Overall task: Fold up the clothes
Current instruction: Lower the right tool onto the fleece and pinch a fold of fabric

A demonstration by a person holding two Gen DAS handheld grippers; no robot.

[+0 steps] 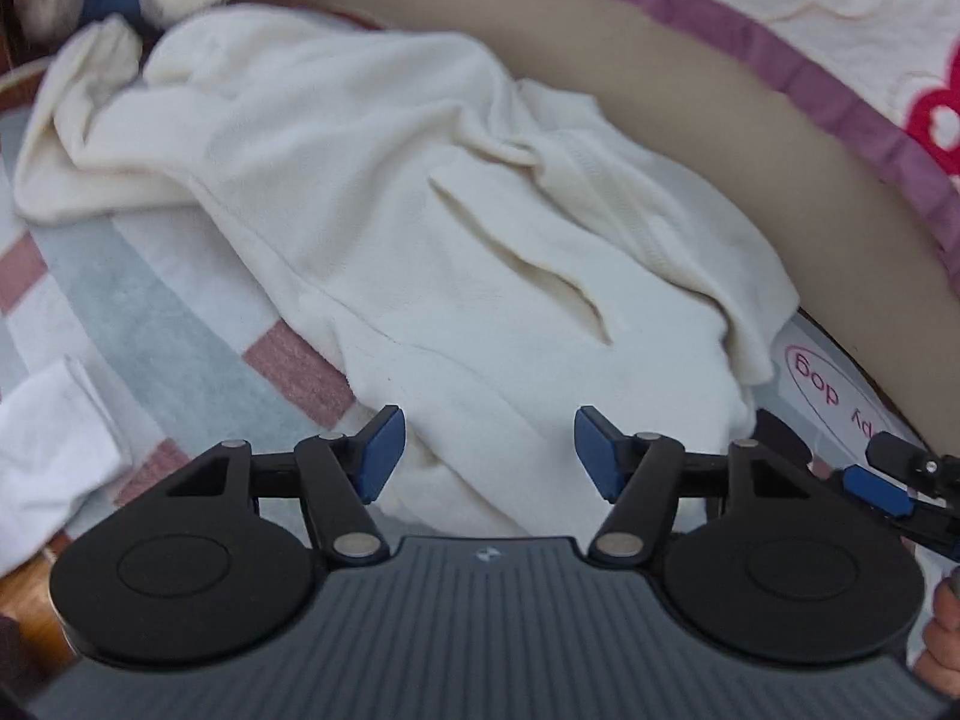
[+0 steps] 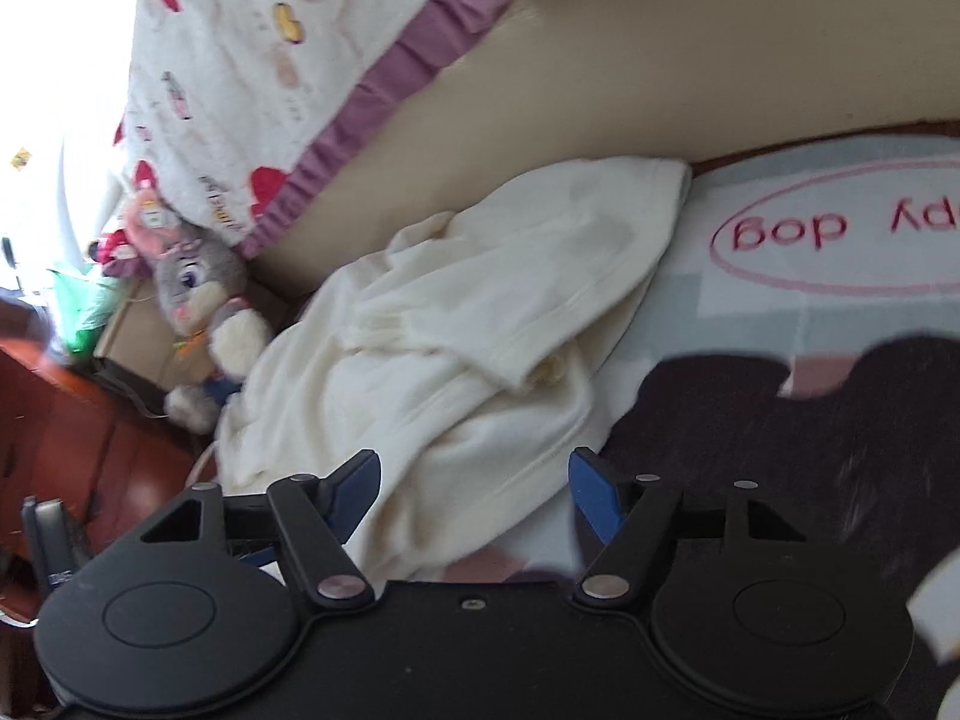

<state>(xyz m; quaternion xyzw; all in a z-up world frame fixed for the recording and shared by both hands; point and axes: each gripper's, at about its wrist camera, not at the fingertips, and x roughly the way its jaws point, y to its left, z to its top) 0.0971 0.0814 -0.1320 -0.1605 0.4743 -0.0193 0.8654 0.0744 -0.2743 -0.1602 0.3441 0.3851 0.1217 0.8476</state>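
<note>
A cream fleece garment (image 1: 384,228) lies crumpled on a patterned rug (image 1: 150,324), stretching from a plush toy down to my left gripper (image 1: 487,453). The blue pads stand apart over the garment's near end, and no cloth is pinched between them. In the right wrist view the same garment (image 2: 480,324) runs diagonally, one folded flap on top. My right gripper (image 2: 474,495) hangs open over its lower edge, the cloth lying between and below the fingers without being clamped. The right gripper's tip (image 1: 888,486) shows at the far right of the left wrist view.
A beige sofa base (image 1: 690,138) borders the rug, with a white blanket edged in purple (image 2: 252,78) on it. A grey rabbit plush (image 2: 198,294) sits by the garment's far end. A white cloth (image 1: 48,450) lies at left. The rug bears a pink oval label (image 2: 840,228).
</note>
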